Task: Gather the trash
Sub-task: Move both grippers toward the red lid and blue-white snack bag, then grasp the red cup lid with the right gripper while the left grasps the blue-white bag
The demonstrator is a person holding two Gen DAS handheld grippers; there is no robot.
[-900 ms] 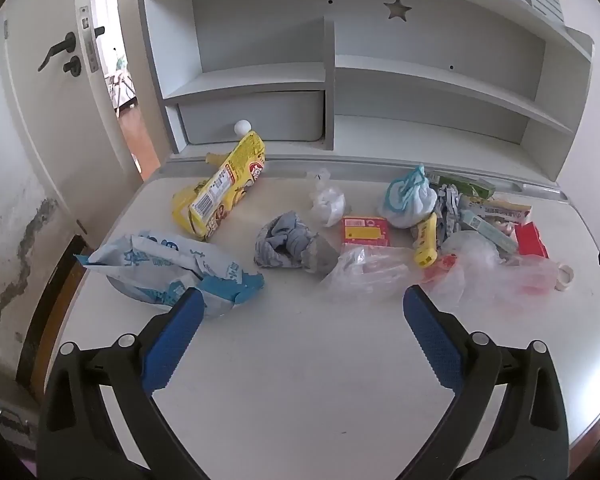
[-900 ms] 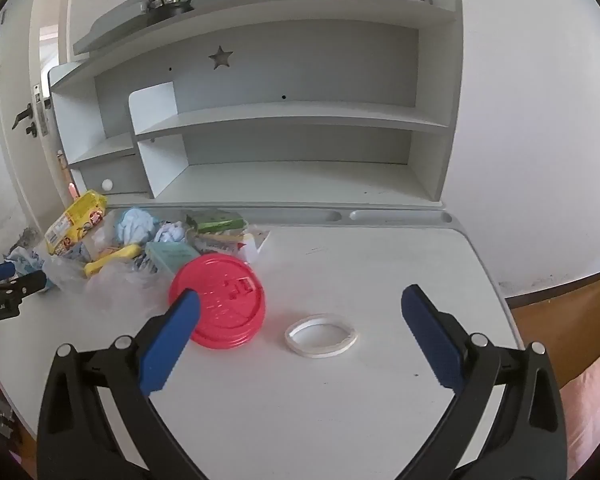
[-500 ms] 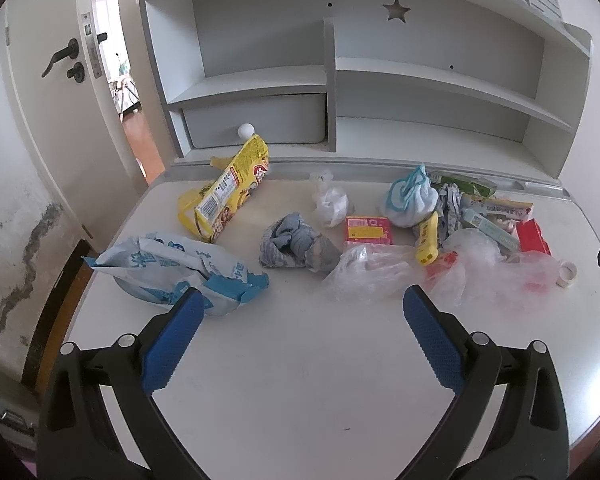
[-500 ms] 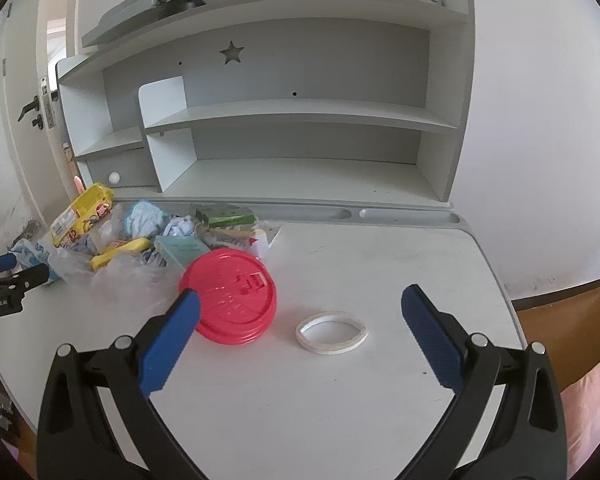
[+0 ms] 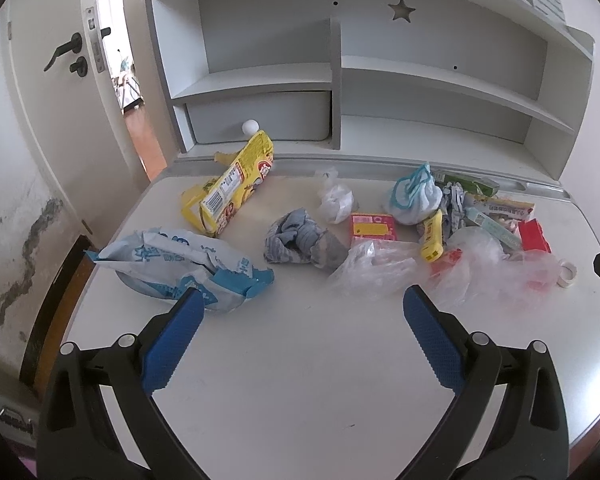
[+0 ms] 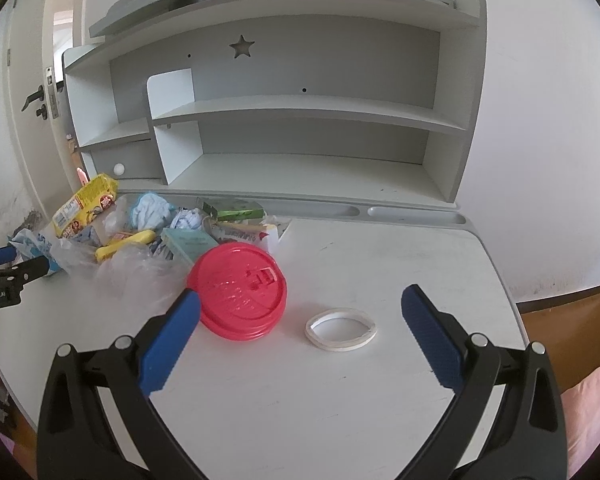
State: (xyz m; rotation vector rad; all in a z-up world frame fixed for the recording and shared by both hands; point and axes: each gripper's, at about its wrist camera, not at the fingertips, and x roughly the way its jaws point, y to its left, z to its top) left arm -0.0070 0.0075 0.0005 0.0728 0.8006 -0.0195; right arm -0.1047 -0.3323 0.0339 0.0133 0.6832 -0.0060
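Nothing looks collected yet: all the trash lies loose on the white desk top [image 5: 300, 380], no bin or bag to receive it shows in either view, and neither gripper holds anything.

Taking the round red plastic cup lid [image 6: 240, 292] as the landmark and going left to right: farthest left of it lies the crumpled blue-and-white foil bag [image 5: 180, 268], then the yellow snack packet [image 5: 228, 192] leaning toward the shelf unit, the grey balled-up cloth [image 5: 300, 240], and the clear plastic bags [image 5: 380, 268] heaped with small boxes and wrappers, which reach up to the lid's left edge. Just right of the lid lies the white oval plastic ring [image 6: 340, 328], apart from it.

The left gripper [image 5: 300, 312] hangs over bare desk in front of the pile, blue fingers spread wide with nothing between them. The right gripper [image 6: 300, 312] is equally wide apart and empty, the lid by its left finger and the ring between the two.

Against the earlier frames, both views sit slightly nearer the desk; no item has shifted.
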